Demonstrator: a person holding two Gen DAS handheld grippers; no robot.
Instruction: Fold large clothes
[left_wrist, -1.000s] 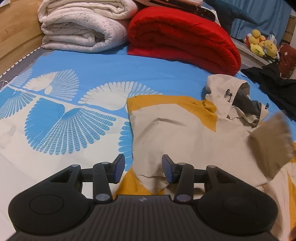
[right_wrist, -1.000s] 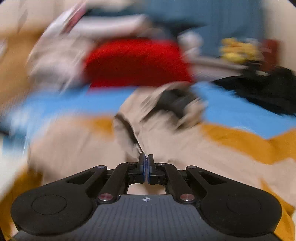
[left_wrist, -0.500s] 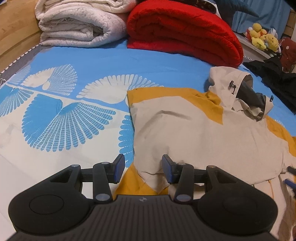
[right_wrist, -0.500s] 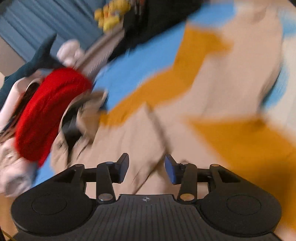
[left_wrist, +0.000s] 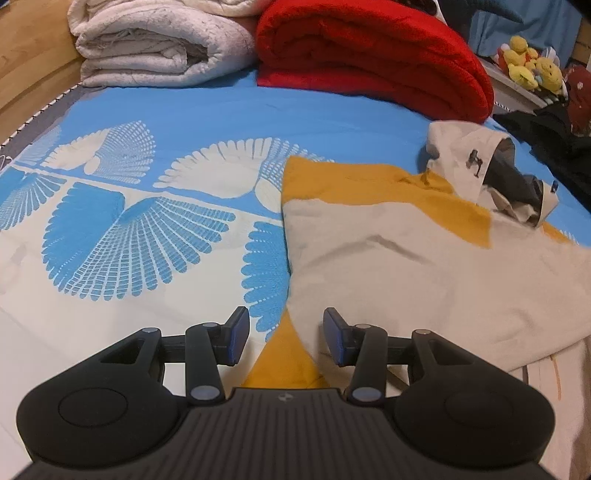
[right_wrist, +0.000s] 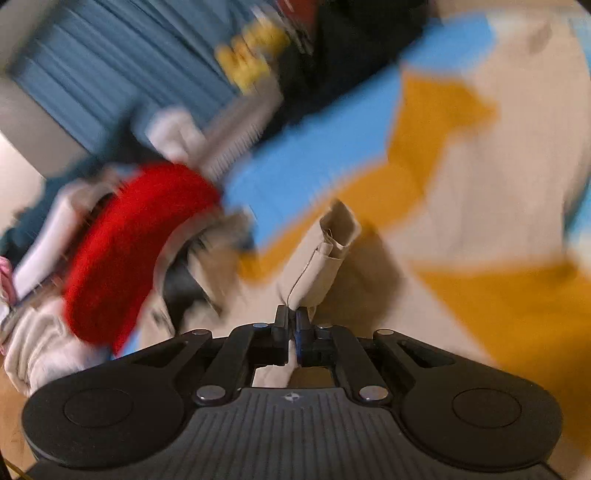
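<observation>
A beige and mustard hooded jacket (left_wrist: 406, 266) lies spread on the blue patterned bedsheet (left_wrist: 129, 221), its hood (left_wrist: 476, 162) towards the far right. My left gripper (left_wrist: 284, 334) is open just above the jacket's near left corner, and its pads do not press on the cloth. In the blurred, rolled right wrist view, my right gripper (right_wrist: 293, 321) is shut on a beige fold of the jacket (right_wrist: 325, 254). That fold sticks up ahead of the closed fingertips, with more jacket spread below.
A rolled red blanket (left_wrist: 369, 48) and a folded white blanket (left_wrist: 159, 40) lie at the head of the bed. Dark clothes (left_wrist: 554, 136) and yellow plush toys (left_wrist: 532, 62) sit far right. A wooden bed frame (left_wrist: 22, 55) runs along the left.
The right gripper was shut, stood open half a second ago, and is now shut on a jacket fold; its view has rolled. The raised beige flap at the right has dropped. The left gripper stayed open.
</observation>
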